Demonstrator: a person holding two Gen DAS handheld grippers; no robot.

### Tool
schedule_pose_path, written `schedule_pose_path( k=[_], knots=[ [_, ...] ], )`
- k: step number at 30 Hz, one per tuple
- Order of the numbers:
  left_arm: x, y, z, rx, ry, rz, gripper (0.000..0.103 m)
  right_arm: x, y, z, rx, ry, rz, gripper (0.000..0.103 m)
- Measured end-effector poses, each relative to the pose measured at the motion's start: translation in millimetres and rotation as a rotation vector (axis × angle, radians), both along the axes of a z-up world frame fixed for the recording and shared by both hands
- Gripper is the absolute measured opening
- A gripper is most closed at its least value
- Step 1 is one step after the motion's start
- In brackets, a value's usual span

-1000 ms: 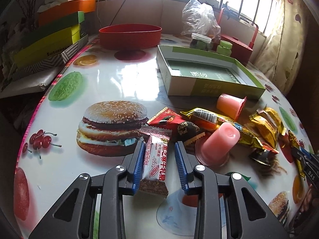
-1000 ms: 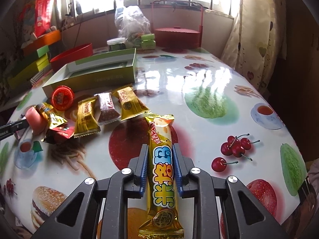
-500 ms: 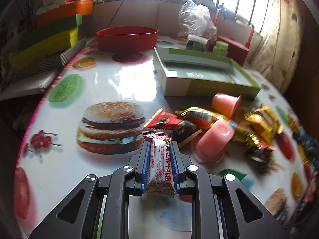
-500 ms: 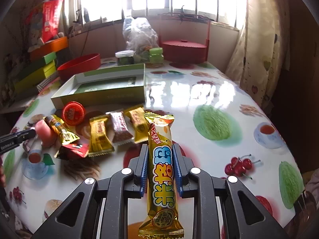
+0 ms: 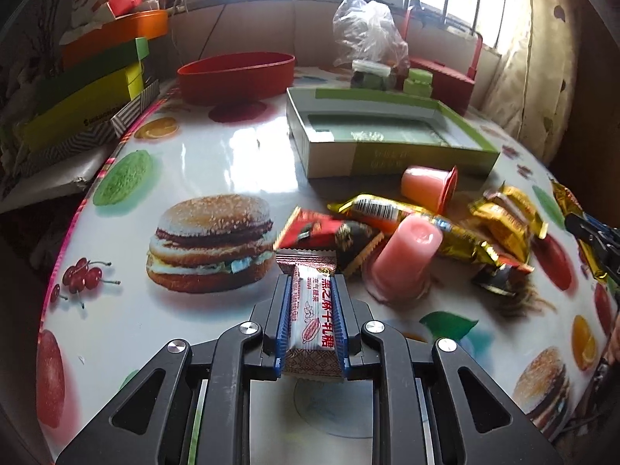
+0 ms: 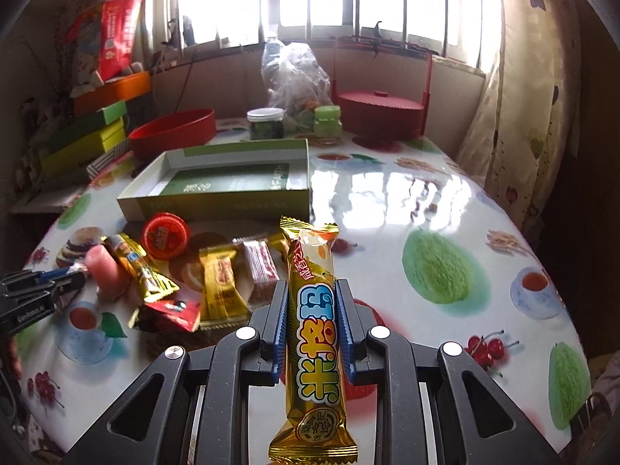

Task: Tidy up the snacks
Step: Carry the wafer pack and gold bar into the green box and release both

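Observation:
My left gripper [image 5: 310, 283] is shut on a white and brown nougat candy packet [image 5: 312, 321], held just above the table. My right gripper [image 6: 312, 286] is shut on a long gold snack bar [image 6: 316, 333], lifted over the table. An open green box [image 5: 387, 143] stands beyond the snack pile; it also shows in the right wrist view [image 6: 224, 190]. The pile holds two pink jelly cups [image 5: 407, 259], gold bars [image 5: 407, 217] and red and gold packets [image 6: 223, 286]. The left gripper shows at the left edge of the right wrist view [image 6: 38, 294].
A red bowl [image 5: 236, 77] stands at the back left beside stacked coloured boxes [image 5: 85, 93]. A plastic bag [image 6: 298, 77], jars [image 6: 265, 124] and a red lidded basket [image 6: 381, 112] stand at the back by the window. A curtain [image 6: 523, 116] hangs at right.
My left gripper closed on the nougat packet and lifted it slightly. My right gripper rose and drew back with the gold bar still in it.

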State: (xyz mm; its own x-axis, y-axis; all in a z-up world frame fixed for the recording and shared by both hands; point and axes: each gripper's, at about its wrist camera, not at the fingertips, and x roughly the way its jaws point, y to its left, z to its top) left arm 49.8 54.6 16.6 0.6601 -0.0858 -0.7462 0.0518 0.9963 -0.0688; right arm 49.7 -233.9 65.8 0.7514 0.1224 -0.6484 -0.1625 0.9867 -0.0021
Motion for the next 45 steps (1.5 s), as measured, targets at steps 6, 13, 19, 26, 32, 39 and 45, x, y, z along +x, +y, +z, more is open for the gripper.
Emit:
schedule_pose_path(
  k=[6,13,19,26,32,39,45],
  knots=[
    [2.0,-1.1,10.5,-0.016,-0.020,-0.017,0.021,7.1,3.5,5.6,0.009,-0.003,0.015,0.022],
    [6.0,1.5,26.0,-0.049,-0.054,-0.026,0.021,14.5,8.6,16.3,0.010,-0.026,0.035,0.022],
    [22.1,-4.0,44.7,-0.068,-0.089,-0.061,0.021,28.2,15.8,30.8,-0.007,-0.046,0.065,0.022],
    [45.5,-7.0,58.5,-0.115,-0.113,-0.090,0.021,51.4,19.3,42.3,0.014,-0.051,0.092,0.022],
    [71.2,-7.9,65.3,-0.157,-0.111,-0.104,0.021,72.7,23.2,53.4,0.017,-0.058,0.116,0.022],
    [101.1,-13.8,62.4,-0.181,-0.087,-0.114,0.021,110.0,30.6,52.7,0.065,-0.006,0.143,0.022],
    [124.1,-16.6,57.9,-0.188,-0.058,-0.121,0.021,143.8,42.3,35.9,0.059,0.062,0.149,0.022]
  ],
)
